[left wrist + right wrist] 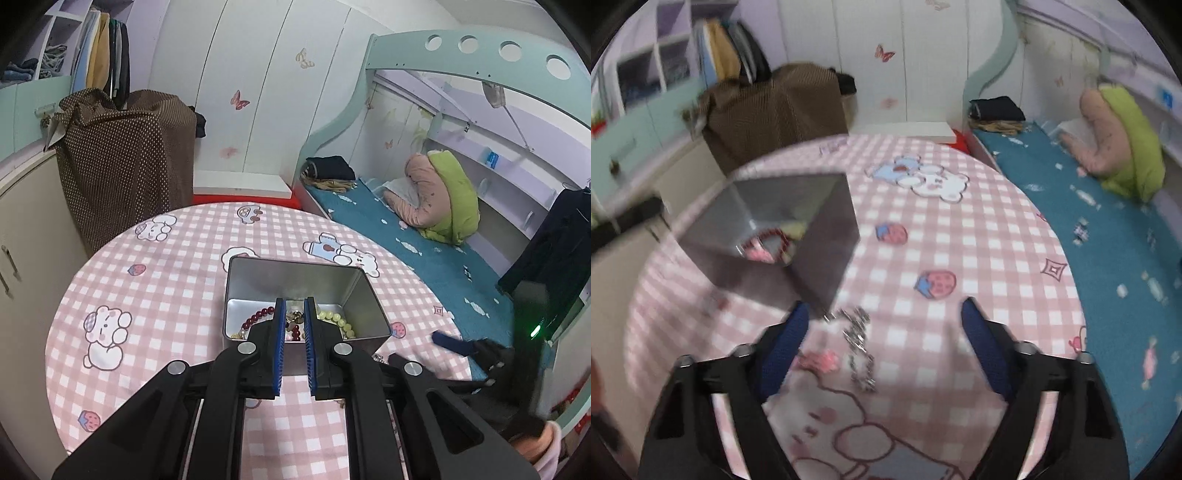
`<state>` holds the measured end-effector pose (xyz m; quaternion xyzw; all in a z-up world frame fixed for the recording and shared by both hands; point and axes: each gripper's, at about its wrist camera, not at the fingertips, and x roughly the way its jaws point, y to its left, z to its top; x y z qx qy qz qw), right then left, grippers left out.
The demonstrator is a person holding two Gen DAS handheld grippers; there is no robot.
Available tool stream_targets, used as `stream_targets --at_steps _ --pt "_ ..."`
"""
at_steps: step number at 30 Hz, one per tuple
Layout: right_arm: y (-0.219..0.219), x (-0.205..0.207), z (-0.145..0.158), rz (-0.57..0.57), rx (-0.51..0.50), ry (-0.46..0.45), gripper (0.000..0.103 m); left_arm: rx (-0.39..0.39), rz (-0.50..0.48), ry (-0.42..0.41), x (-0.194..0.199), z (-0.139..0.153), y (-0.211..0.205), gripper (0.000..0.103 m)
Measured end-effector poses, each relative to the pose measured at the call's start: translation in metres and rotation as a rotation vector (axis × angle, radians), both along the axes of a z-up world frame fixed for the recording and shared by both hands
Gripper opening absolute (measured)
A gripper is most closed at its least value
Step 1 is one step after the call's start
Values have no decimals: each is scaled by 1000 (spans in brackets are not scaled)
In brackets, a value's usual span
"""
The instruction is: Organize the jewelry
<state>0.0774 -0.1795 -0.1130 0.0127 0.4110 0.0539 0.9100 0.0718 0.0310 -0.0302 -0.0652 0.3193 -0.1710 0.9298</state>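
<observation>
An open silver tin [295,271] stands on the round table [147,295] under a pink checked cloth. Inside lie a dark red bead bracelet [258,317], a pale yellow-green bead bracelet [338,319] and small gold pieces. My left gripper [295,301] hovers over the tin's near wall, its blue pads shut to a narrow slit, and I see nothing held. In the blurred right wrist view, my right gripper [884,304] stands wide open. A silver chain [858,343] lies on the cloth between its fingers, untouched, just in front of the tin [820,236].
A bed with a blue cover [424,251] runs along the table's right side, with a green and pink cushion [450,199] on it. A brown dotted covered piece [125,162] and white cabinets stand behind the table on the left.
</observation>
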Motion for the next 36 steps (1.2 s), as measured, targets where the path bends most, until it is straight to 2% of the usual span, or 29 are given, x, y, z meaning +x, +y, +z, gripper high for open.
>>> stream_targets --at_steps 1,2,5,7,10,12,19,28,36 --pt "4 3 -10 23 2 35 47 0 0 3 0 -1 0 8" --pt "6 6 -17 39 16 60 46 0 1 5 0 -2 0 8" --pt "13 4 -23 64 -32 36 44 2 0 5 -1 -3 -1 8" --pt "10 3 -20 72 -1 48 8 3 -2 2 -1 -3 -1 8" --pt "7 0 -17 67 -5 51 8 3 -4 -1 -1 -2 -3 8" --pt "1 -1 -12 55 27 42 8 3 -5 -1 0 -2 -4 8" --pt "-5 -4 32 31 51 -72 7 4 -16 -13 2 2 -8 8" --pt "10 0 93 80 94 -240 7 2 -12 -32 9 10 -7 8" --pt "28 10 119 114 125 -300 7 1 -13 -74 18 25 -6 8"
